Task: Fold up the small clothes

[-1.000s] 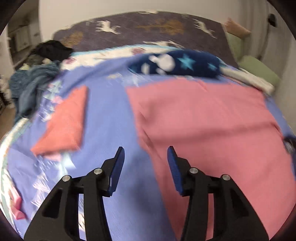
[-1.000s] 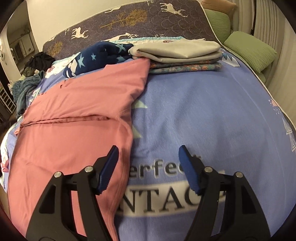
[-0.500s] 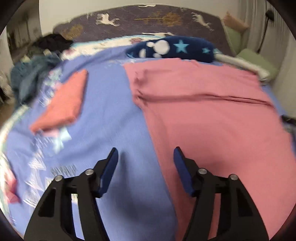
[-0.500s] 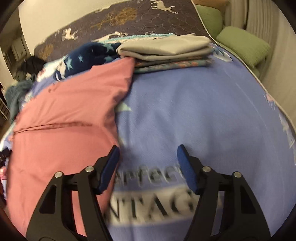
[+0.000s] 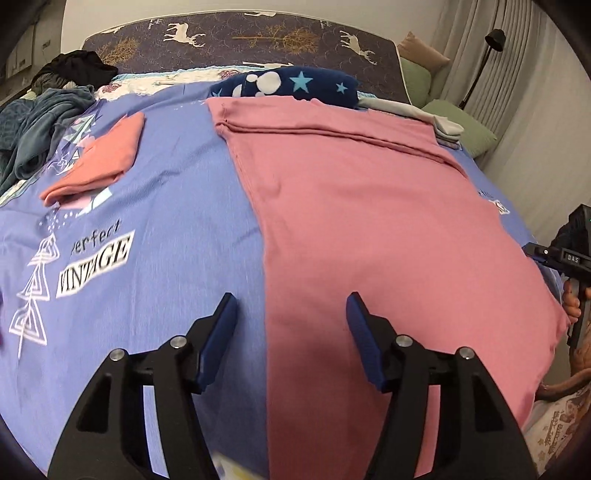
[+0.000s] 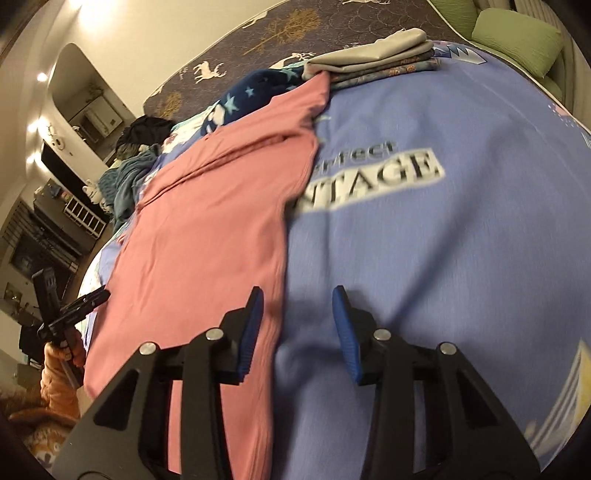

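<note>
Two tongs angled down, straddling pink garment (image 5: 369, 206) edges

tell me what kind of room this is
Most likely a bedroom at home. The work surface is a bed spread with a purple printed bedsheet, backed by a dark deer-print headboard, with green pillows at its far corner and a stack of folded clothes waiting on the sheet.

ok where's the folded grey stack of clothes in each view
Left wrist: grey stack at upper right, past the far corner of the pink garment.
Right wrist: grey stack at top centre, at that same corner of the pink garment.
Shared landmark: navy star blanket beside it.
</note>
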`<state>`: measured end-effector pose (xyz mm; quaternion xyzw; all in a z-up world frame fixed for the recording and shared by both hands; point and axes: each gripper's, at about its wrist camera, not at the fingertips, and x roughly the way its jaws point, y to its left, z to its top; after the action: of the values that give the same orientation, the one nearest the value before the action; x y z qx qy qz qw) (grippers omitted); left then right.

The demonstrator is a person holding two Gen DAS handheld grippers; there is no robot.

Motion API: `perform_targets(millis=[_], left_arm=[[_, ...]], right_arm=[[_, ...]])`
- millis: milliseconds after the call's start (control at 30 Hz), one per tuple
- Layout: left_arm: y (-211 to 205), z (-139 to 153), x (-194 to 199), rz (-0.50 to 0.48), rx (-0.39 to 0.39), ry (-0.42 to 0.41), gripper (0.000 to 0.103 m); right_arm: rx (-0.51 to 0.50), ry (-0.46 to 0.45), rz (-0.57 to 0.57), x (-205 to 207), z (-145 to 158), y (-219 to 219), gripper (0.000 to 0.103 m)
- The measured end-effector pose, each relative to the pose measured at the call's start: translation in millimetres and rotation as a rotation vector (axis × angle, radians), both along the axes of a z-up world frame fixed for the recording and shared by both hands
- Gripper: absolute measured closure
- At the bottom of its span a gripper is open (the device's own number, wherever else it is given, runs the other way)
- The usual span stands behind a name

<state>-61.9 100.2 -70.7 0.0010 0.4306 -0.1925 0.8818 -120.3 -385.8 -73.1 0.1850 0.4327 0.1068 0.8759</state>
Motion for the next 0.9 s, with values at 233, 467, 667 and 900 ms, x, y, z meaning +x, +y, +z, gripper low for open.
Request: perform_targets(millis=[233,467,667,900], left_arm=[[13,-2,-41,0.020,-0.022,-0.005,0.040],[26,-2,-85,-0.006,-0.085,0.017,0.039],[38,-3,-99,-0.027,-0.159,0.060,0.040],[45,8,-103,0.019,-0.241,0.095,0.100]], right_arm=[[0.046,-0.013,0.021,-61,0,1,0.063],[0.131,-0.006,0.064,-108,0,5,0.059],[0.131,0.008,0.095,-110,-1,18,0.080],[0.311,-0.064,0.034,-111,13,-6,0.100]])
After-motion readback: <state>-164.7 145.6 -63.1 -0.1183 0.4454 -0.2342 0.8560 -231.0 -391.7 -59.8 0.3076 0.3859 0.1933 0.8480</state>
